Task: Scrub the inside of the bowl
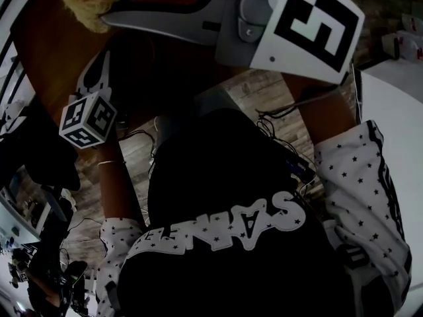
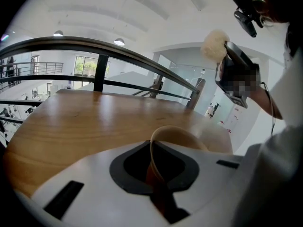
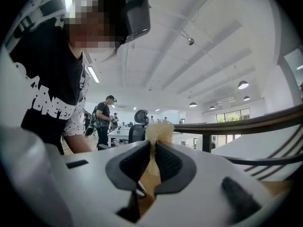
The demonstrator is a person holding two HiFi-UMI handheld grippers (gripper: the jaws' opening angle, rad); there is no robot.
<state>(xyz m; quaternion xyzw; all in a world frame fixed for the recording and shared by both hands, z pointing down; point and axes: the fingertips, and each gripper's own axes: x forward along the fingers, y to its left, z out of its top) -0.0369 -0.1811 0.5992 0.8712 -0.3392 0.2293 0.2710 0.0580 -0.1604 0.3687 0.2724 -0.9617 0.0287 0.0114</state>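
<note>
In the left gripper view my left gripper (image 2: 154, 167) is shut on the thin tan rim of the bowl (image 2: 176, 135), which is held over the wooden table (image 2: 85, 122). The bowl's wall runs between the dark pads (image 2: 132, 167). My right gripper (image 3: 152, 150) is shut on the stem of a fluffy cream scrubber (image 3: 158, 131). The left gripper view shows that scrubber (image 2: 214, 45) raised high to the right, apart from the bowl. In the head view the scrubber (image 1: 86, 2) sticks out of the right gripper (image 1: 109, 17) at the top. The left gripper's marker cube (image 1: 88, 117) is lower left.
A dark curved railing (image 2: 94, 48) runs behind the wooden table. A white table (image 1: 396, 131) lies to the right of the person's body. Cables (image 1: 284, 150) hang at the waist. An office chair (image 3: 138, 126) and standing people (image 3: 105, 119) are far off.
</note>
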